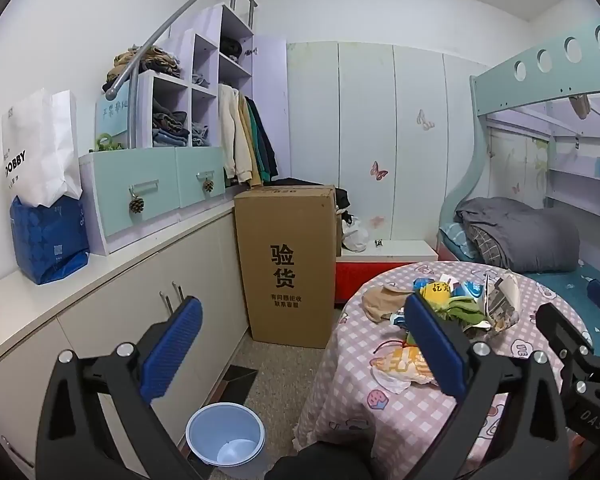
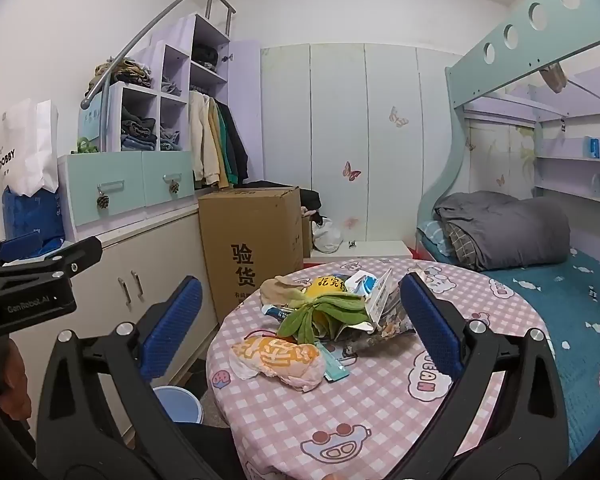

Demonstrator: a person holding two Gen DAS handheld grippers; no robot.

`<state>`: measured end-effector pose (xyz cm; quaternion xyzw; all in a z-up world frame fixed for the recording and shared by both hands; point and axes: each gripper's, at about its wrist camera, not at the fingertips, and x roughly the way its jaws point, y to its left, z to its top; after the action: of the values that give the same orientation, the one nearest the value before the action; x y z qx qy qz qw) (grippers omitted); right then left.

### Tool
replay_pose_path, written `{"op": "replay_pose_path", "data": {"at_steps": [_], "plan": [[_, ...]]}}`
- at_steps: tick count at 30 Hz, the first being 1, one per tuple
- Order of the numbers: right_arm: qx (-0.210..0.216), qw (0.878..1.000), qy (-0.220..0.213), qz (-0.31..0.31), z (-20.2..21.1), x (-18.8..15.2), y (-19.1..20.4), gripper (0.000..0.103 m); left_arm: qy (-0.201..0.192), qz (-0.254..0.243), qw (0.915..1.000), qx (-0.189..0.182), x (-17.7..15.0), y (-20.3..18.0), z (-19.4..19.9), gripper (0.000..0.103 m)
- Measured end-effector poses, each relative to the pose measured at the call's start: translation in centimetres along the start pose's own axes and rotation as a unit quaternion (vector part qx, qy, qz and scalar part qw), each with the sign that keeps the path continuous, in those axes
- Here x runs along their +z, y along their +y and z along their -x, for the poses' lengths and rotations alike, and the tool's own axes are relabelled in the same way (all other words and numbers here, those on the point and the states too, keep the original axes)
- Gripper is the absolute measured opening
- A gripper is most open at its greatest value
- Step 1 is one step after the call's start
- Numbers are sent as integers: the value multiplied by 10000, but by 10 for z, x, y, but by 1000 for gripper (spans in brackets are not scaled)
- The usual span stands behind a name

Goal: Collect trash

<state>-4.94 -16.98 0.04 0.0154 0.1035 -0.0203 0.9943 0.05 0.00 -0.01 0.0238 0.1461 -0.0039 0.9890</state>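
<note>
A heap of trash lies on the round table with the pink checked cloth: an orange-and-white plastic bag, a green leafy scrap, a yellow packet, a beige sock-like cloth, crumpled printed paper and a small teal wrapper. My right gripper is open, short of the heap, holding nothing. My left gripper is open too, left of the table and above the floor. A light blue bin stands on the floor below it, by the table's edge.
A tall cardboard box stands behind the bin against a long white cabinet. A bunk bed with a grey quilt runs along the table's right side. A narrow strip of floor lies between cabinet and table.
</note>
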Motion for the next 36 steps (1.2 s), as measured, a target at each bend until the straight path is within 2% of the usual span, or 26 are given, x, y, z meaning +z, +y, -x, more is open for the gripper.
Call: {"op": "replay_pose_path", "data": {"at_steps": [36], "plan": [[46,9998,53,-197,-4,-12,-7,97,-1,-2,10000,-10,-6,-5,-2,99]]}}
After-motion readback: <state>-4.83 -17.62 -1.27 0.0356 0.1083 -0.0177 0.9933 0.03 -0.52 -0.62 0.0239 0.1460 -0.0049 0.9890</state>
